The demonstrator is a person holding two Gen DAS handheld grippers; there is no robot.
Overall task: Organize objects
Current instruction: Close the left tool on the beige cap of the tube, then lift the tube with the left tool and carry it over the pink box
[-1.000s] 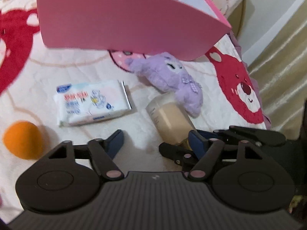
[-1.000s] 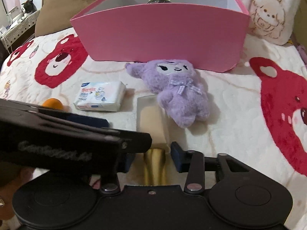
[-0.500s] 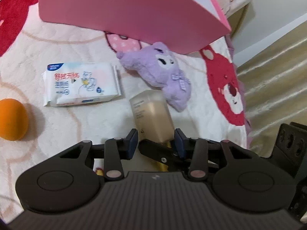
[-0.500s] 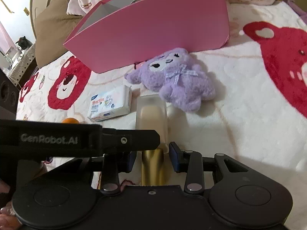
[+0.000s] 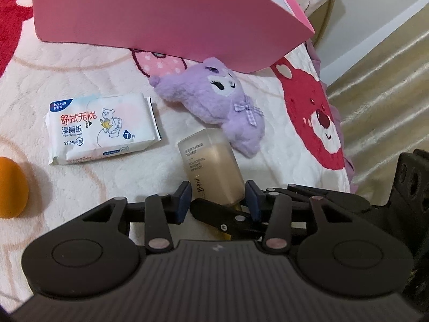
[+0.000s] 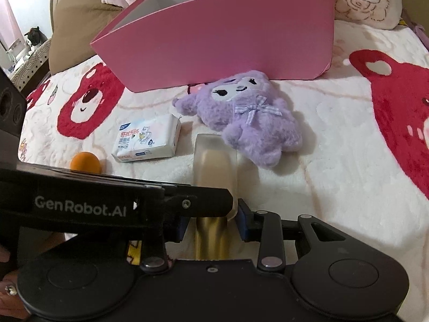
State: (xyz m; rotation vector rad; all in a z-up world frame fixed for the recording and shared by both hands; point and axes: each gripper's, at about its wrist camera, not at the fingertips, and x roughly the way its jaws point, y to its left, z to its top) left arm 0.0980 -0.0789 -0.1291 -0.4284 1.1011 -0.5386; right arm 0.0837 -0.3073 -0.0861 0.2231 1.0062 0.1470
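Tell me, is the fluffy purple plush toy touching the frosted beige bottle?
Touching. In the left wrist view the plush toy's foot overlaps the bottle's far end with no gap.

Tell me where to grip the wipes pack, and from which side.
Probably take the wipes pack across its shorter width at mid-length, coming straight down. It lies flat, label up, on the soft blanket, and both long edges are clear. The soft pack should pinch easily.

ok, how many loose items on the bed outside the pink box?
4 outside the box: orange sponge far left, wipes right of it, plush by the box front, bottle nearest the cameras. The box's inside is mostly hidden.
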